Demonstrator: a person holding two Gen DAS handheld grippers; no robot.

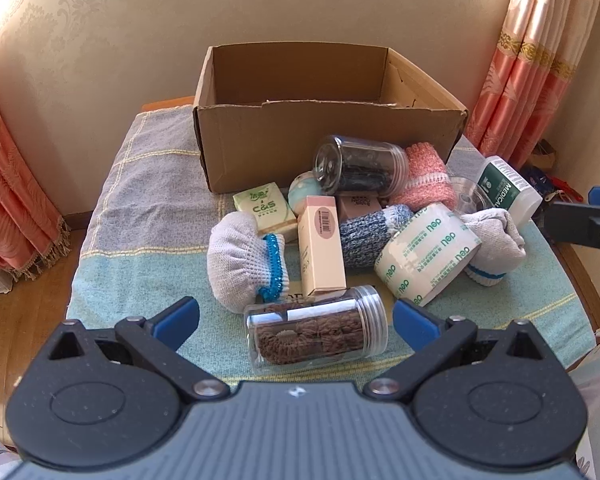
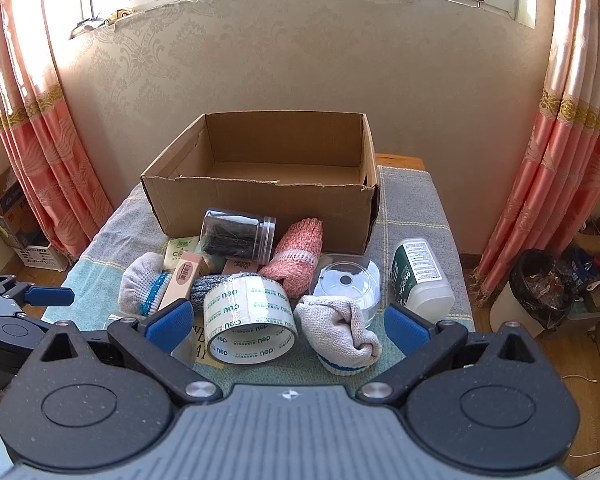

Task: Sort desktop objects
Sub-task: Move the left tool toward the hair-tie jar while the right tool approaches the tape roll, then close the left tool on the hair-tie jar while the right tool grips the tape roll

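Both my left gripper (image 1: 296, 320) and right gripper (image 2: 286, 322) stand spread wide, grasping nothing. Nearest my left jaws lies a clear jar (image 1: 316, 334) on its side; the tape roll (image 2: 250, 320) and rolled sock (image 2: 340, 330) lie before my right. Cardboard box (image 2: 260, 204) appears empty, the pile unsorted on the cloth (image 1: 140, 208): sorting judged not begun.

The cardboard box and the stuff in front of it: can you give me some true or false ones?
1. The cardboard box has nothing visible inside. True.
2. The tape roll stands inside the box. False: it lies on the cloth in front.
3. Both hand-held grippers, left and right, are open. True.
4. The pink sock is held by a gripper. False: it rests in the pile.
5. The jar nearest the left gripper lies on its side. True.
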